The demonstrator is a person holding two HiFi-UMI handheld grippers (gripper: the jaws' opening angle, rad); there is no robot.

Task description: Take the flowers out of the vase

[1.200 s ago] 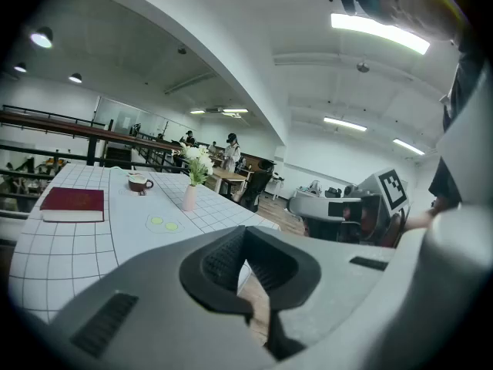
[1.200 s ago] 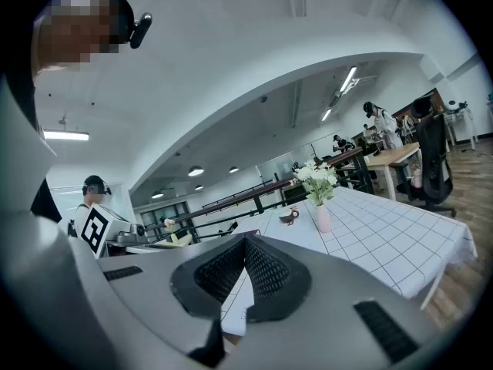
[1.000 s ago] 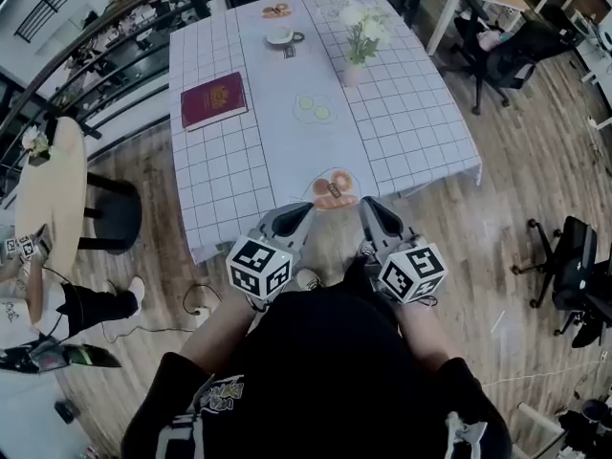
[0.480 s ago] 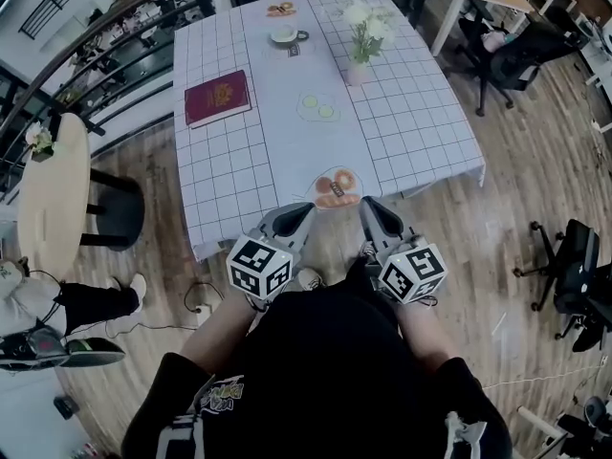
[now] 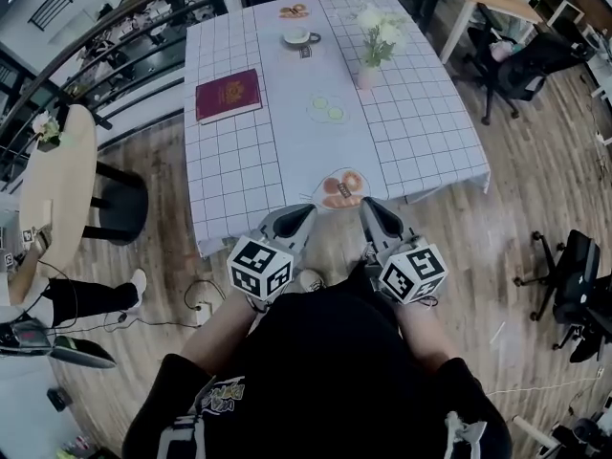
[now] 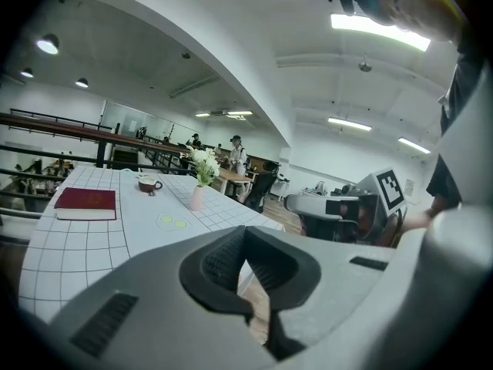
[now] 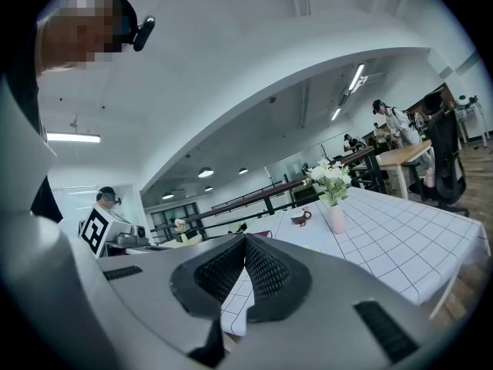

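White flowers stand in a small pink vase on the far right part of the white checked table. Both gripper views also catch the flowers and vase far ahead. My left gripper and right gripper are held close to my body, just short of the table's near edge. Both are shut with nothing between the jaws, as the left gripper and right gripper show in their own views.
On the table lie a red book, a cup, a plate with green slices, a plate of food at the near edge and another plate at the far end. A round table stands left, office chairs right.
The table has drifted slightly right and down in the head view. Both grippers stay in place and shut.
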